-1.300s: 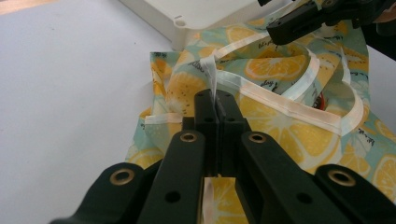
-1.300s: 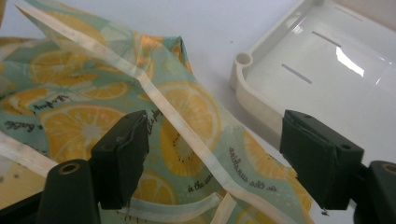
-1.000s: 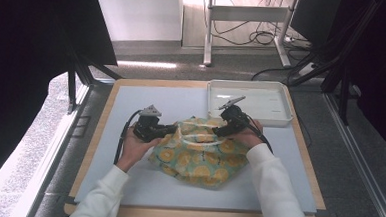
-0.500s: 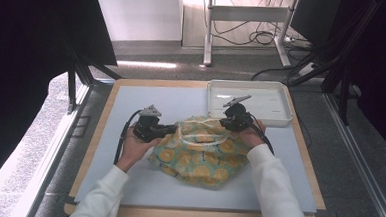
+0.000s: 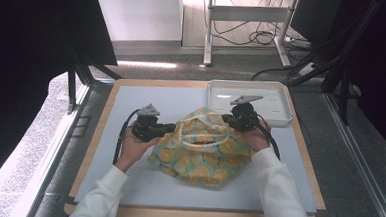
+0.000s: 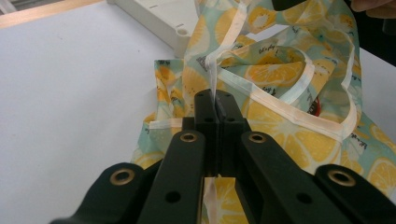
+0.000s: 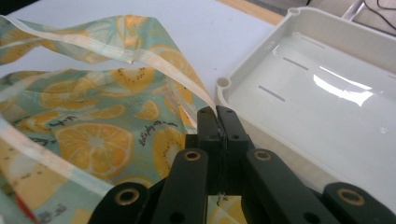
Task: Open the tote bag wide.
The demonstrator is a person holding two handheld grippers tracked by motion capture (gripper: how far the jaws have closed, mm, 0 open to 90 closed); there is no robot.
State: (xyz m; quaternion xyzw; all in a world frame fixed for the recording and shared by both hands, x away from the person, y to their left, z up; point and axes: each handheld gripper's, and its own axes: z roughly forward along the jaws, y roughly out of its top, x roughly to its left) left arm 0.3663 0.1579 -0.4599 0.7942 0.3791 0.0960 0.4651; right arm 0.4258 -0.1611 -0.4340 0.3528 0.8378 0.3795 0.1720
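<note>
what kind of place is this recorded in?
Probably a lab or workshop recording station: a framed white work table on dark carpet, metal desk legs with loose cables behind, and an empty white tray beside the lemon-print cloth bag.

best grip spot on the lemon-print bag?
The pale hem of the bag at its mouth, one hand-held gripper per side. The left hand-held gripper is shut on the hem from the bag's left, the right hand-held gripper from the tray side. The hem is a folded, firmer band standing up from the limp cloth, so the jaws probably hold better there.
</note>
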